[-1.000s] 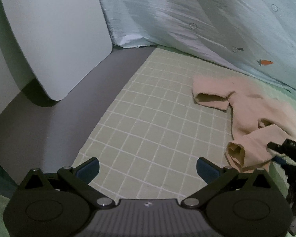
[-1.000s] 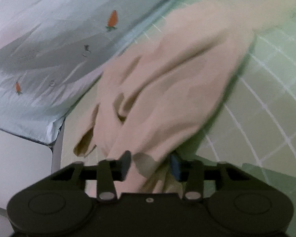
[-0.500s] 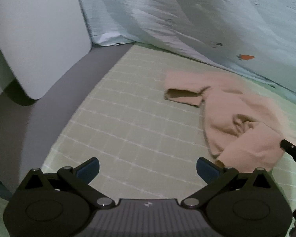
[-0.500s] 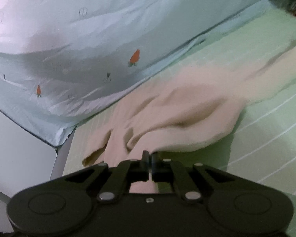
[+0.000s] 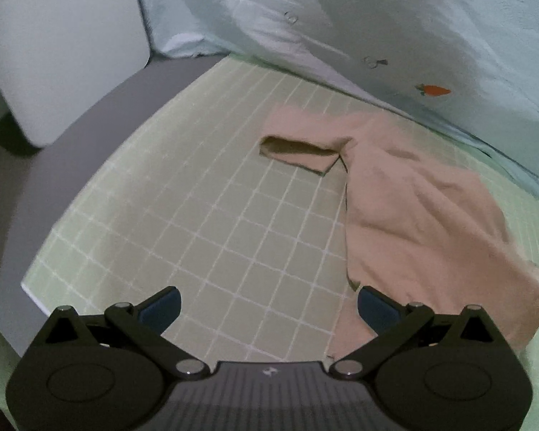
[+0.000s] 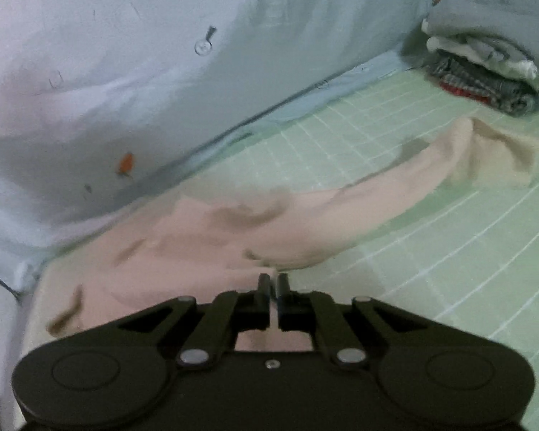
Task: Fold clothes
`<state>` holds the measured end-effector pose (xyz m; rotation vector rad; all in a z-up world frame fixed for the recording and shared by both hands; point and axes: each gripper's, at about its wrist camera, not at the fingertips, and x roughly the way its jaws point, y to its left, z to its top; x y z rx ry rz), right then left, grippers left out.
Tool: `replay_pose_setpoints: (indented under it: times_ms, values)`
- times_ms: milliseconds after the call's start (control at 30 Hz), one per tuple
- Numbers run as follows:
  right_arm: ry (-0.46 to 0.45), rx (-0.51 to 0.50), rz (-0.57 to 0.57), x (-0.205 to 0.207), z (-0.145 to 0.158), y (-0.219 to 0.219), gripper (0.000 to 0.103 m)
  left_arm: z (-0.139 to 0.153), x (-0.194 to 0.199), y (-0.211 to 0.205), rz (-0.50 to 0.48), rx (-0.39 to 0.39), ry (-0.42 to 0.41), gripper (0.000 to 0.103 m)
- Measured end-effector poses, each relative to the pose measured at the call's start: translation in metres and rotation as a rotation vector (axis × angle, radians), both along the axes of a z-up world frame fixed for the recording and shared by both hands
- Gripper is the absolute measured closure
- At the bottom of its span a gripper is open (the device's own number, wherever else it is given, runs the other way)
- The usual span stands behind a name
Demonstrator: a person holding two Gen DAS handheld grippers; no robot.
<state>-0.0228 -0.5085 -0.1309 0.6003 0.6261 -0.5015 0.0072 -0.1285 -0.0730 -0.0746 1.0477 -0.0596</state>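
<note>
Pink top [image 5: 413, 208] judged soft, light, limp. Hem is pinched in right gripper [image 6: 273, 282], jaws closed. Left gripper [image 5: 269, 305] is spread, empty; near hem corner is best taken.

A garment [image 5: 406, 208] lies spread on a checked mat [image 5: 204, 208], one sleeve [image 5: 298, 151] folded across to the left — the other sleeve [image 6: 449, 165] stretching away to the right. A draped sheet [image 5: 359, 18] rises directly behind it. A stack of folded clothes [image 6: 485, 75] sits at the mat's far right corner, against the sheet — well apart from the garment. A board [image 5: 64, 46] leans at the far left, beside the mat.
</note>
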Motion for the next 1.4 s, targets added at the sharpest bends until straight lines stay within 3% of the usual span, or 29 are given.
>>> replay_pose_setpoints:
  times_ms: [67,100,133,300,433,767,900,1100,1167,1200,1233,1300,1333,1367,1400]
  values:
    - [0.032,-0.007,0.016,0.0,-0.004,-0.002,0.083,-0.008,0.002,-0.003,0.01,-0.016,0.026,0.0]
    - [0.048,-0.011,0.024,0.0,-0.006,-0.003,0.07,-0.012,0.004,-0.006,0.014,-0.024,0.04,0.0]
    - [0.055,-0.011,0.035,-0.002,-0.008,-0.003,0.064,-0.016,0.006,-0.008,0.014,-0.032,0.055,0.0]
    - [0.118,-0.013,0.082,-0.005,-0.024,-0.001,0.057,-0.034,0.013,-0.028,-0.037,-0.026,0.1,0.0]
    - [0.172,-0.028,0.099,-0.009,-0.036,-0.004,0.044,-0.049,0.018,-0.047,-0.116,-0.005,0.125,0.0]
    - [0.271,0.005,0.082,-0.014,-0.06,-0.002,0.042,-0.094,0.036,-0.087,-0.294,0.031,0.229,0.001]
    - [0.296,-0.011,0.082,-0.011,-0.063,0.005,0.035,-0.112,0.043,-0.102,-0.362,0.046,0.27,0.001]
    - [0.337,-0.021,0.081,0.0,-0.067,0.009,0.031,-0.125,0.042,-0.108,-0.389,0.052,0.296,0.006]
    - [0.345,-0.026,0.091,0.004,-0.067,0.011,0.034,-0.126,0.039,-0.109,-0.393,0.059,0.288,0.008]
    - [0.34,-0.028,0.106,0.006,-0.067,0.012,0.043,-0.126,0.038,-0.109,-0.391,0.063,0.279,0.009]
    - [0.334,-0.029,0.122,0.008,-0.066,0.013,0.062,-0.124,0.037,-0.108,-0.382,0.056,0.269,0.014]
    - [0.314,-0.018,0.168,0.01,-0.064,0.015,0.079,-0.12,0.035,-0.105,-0.363,0.042,0.249,0.027]
    - [0.309,-0.024,0.183,0.011,-0.063,0.018,0.088,-0.118,0.034,-0.103,-0.352,0.035,0.24,0.039]
    - [0.304,-0.029,0.197,0.012,-0.062,0.02,0.092,-0.116,0.034,-0.1,-0.333,0.029,0.237,0.052]
    - [0.297,-0.033,0.205,0.012,-0.061,0.023,0.096,-0.114,0.034,-0.097,-0.314,0.023,0.233,0.058]
